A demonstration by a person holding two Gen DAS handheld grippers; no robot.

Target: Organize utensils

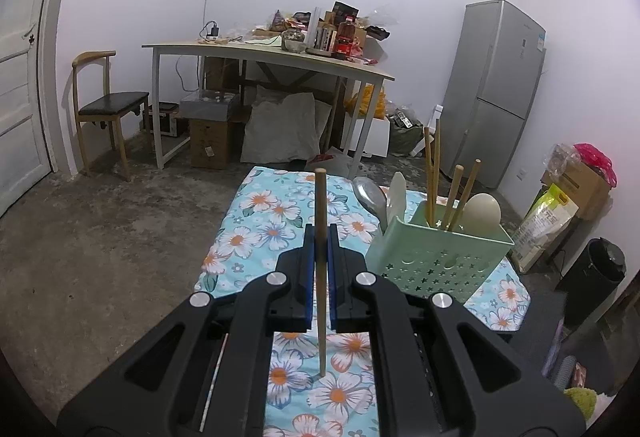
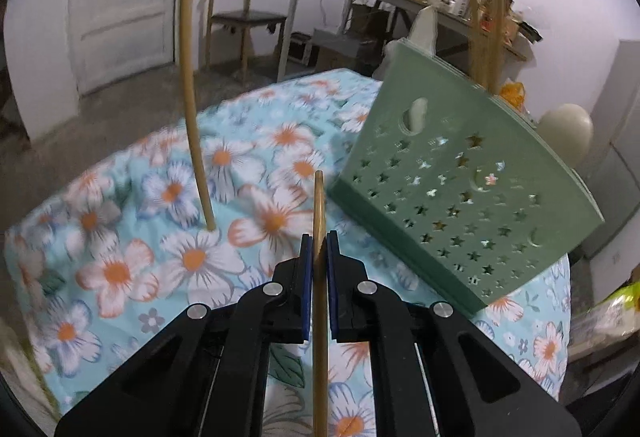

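Note:
My left gripper (image 1: 320, 237) is shut on a wooden chopstick (image 1: 320, 197) that stands nearly upright, its lower tip touching the floral cloth (image 1: 256, 221). To its right sits a green perforated utensil holder (image 1: 436, 249) with several chopsticks (image 1: 456, 193), a metal spoon (image 1: 370, 193) and pale spoons inside. In the right wrist view my right gripper (image 2: 319, 241) is shut on another chopstick (image 2: 319, 205), above the floral cloth (image 2: 120, 237) and just left of the holder (image 2: 460, 189). The left gripper's chopstick (image 2: 192, 97) stands at the left there.
The floral cloth covers a low surface over a bare concrete floor (image 1: 100, 237). Behind stand a cluttered table (image 1: 272, 53), a wooden chair (image 1: 108, 105), a grey fridge (image 1: 496, 89), and boxes and bags (image 1: 560, 205) at the right.

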